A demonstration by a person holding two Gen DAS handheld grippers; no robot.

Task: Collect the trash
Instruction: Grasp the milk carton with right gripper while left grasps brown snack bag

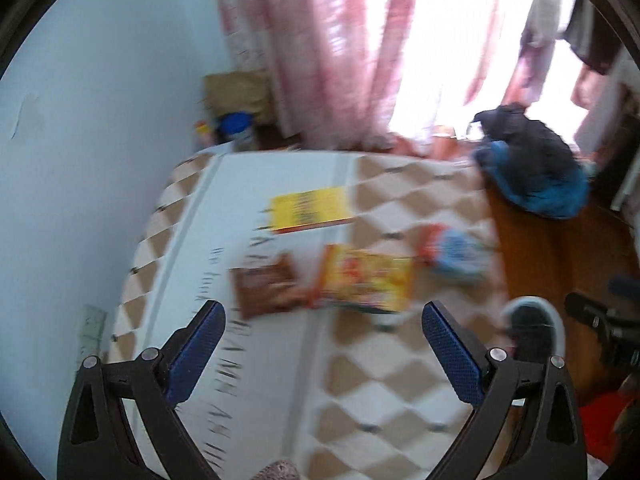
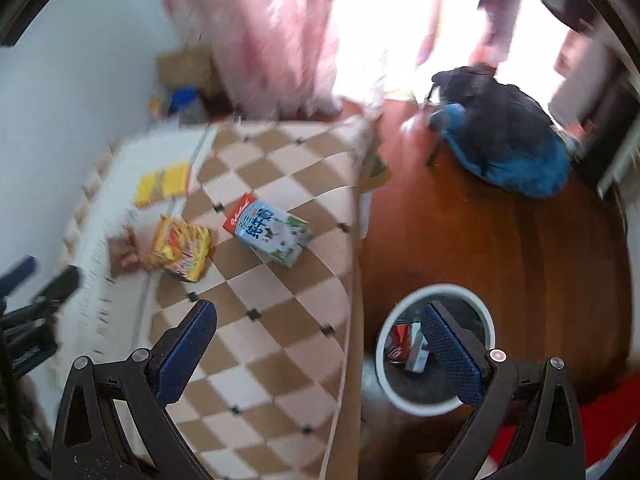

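On the bed (image 2: 256, 344) we see, from left, a brown wrapper (image 1: 266, 290), a yellow noodle packet (image 1: 366, 280) and a milk carton (image 2: 272, 232). Both the left gripper (image 1: 322, 354) and right gripper (image 2: 318, 354) hang wide open, empty. We judge 1 pickup comes next (bin (image 2: 472, 296) waits rightward).

Bed cover (image 2: 280, 340): tan-and-cream diamond check with a pale blue-white stripe. Noodle packet (image 2: 179, 249): yellow and red. Milk carton (image 2: 272, 232): white-blue with a red top. Curtain (image 2: 256, 32): pink. Bin (image 2: 436, 402): white rim. Fingers (image 2: 452, 356): blue, textured.
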